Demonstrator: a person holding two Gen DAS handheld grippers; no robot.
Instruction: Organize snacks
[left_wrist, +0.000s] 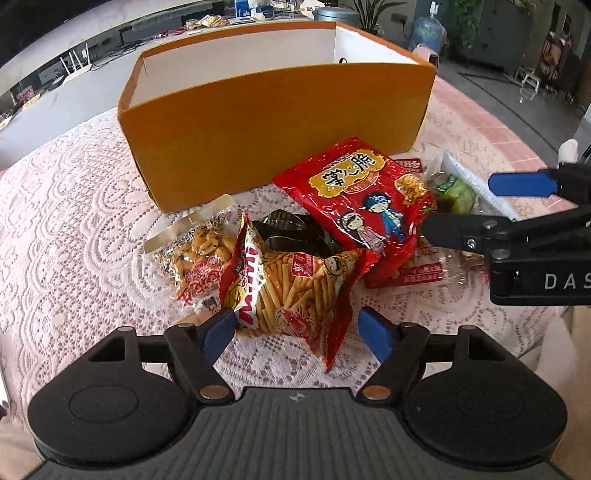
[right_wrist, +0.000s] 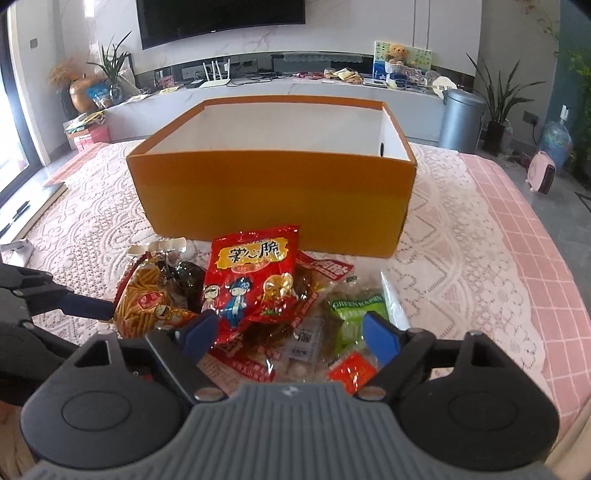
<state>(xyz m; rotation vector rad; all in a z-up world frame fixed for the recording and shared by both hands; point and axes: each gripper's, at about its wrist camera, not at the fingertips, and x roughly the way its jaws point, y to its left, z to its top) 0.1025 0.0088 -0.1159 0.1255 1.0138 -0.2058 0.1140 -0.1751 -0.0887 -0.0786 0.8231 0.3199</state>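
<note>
Lace-covered surface (left_wrist: 74, 229), orange box (left_wrist: 273, 122) behind a heap of snack packets.

Left wrist view: the left gripper (left_wrist: 297, 328) has its jaws wide and empty, straddling the stick bag (left_wrist: 295, 291), which looks light, crinkly and slippery; pinching its sealed edge seems best. Right wrist view: the right gripper (right_wrist: 290, 334) hangs wide and empty over the red packet (right_wrist: 251, 277) and green bag (right_wrist: 354, 310), both soft with crushable contents, near the box.

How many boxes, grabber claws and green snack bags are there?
Orange box: 1
Grabber claws: 2, the left gripper and the right gripper
Green snack bag: 1
Total: 4
</note>
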